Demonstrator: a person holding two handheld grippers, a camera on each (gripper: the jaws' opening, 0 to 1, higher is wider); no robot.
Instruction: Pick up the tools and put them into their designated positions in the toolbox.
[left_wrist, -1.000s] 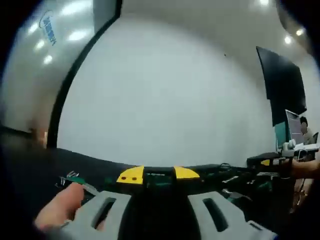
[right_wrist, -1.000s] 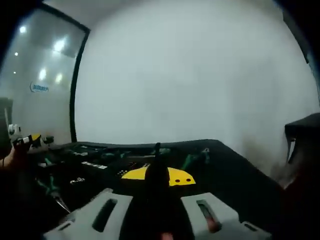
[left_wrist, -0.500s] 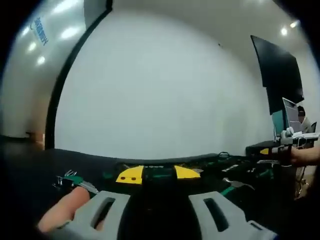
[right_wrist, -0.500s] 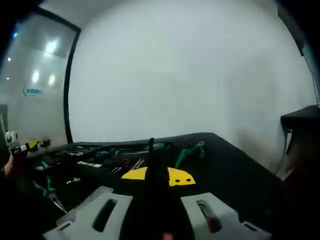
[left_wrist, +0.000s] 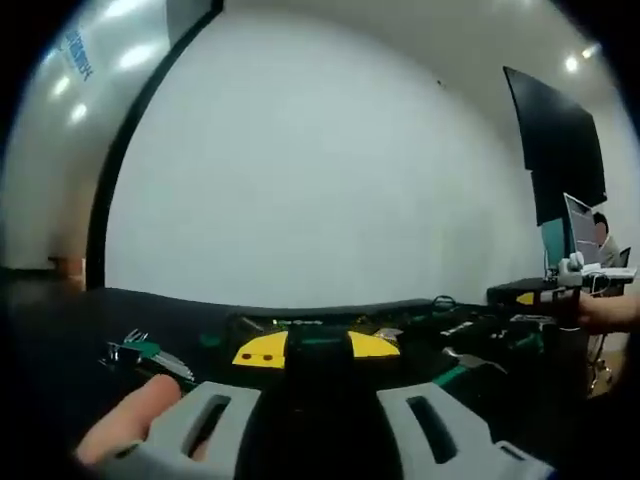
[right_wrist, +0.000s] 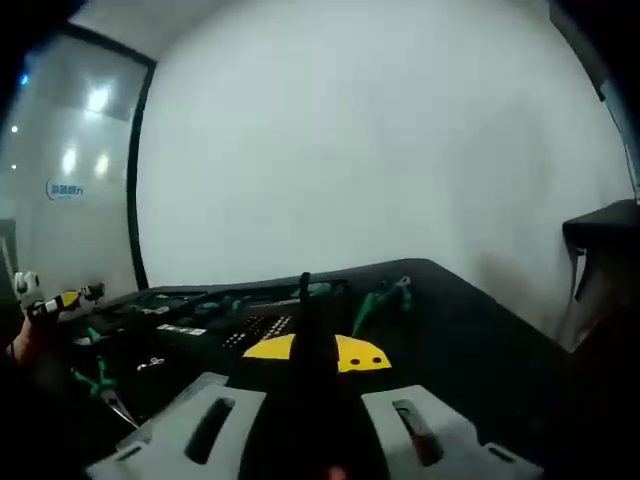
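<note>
Little is changed over the last second: both views are shifted only slightly, read as small camera drift rather than any tool being moved, so the task is judged stalled between steps. In the right gripper view a slim dark tool (right_wrist: 305, 330), probably a screwdriver, is kept clamped between the jaws of the right gripper (right_wrist: 312, 400), its shaft pointing up past the yellow jaw tips toward the open toolbox (right_wrist: 250, 325). Loose green-handled pliers (right_wrist: 385, 297) are seen beyond it on the black tabletop (right_wrist: 470, 340), and another green-handled pair (right_wrist: 97, 380) lies at the left. In the left gripper view the left gripper (left_wrist: 318, 405) is held low over the table; a dark mass sits between its jaws, but whether anything is gripped cannot be told. A fingertip (left_wrist: 135, 420) is visible at the left jaw, with a green-handled tool (left_wrist: 140, 352) just beyond. The toolbox slots are too dark and small to be matched to tools, and the held tool's tip is hard to make out.
</note>
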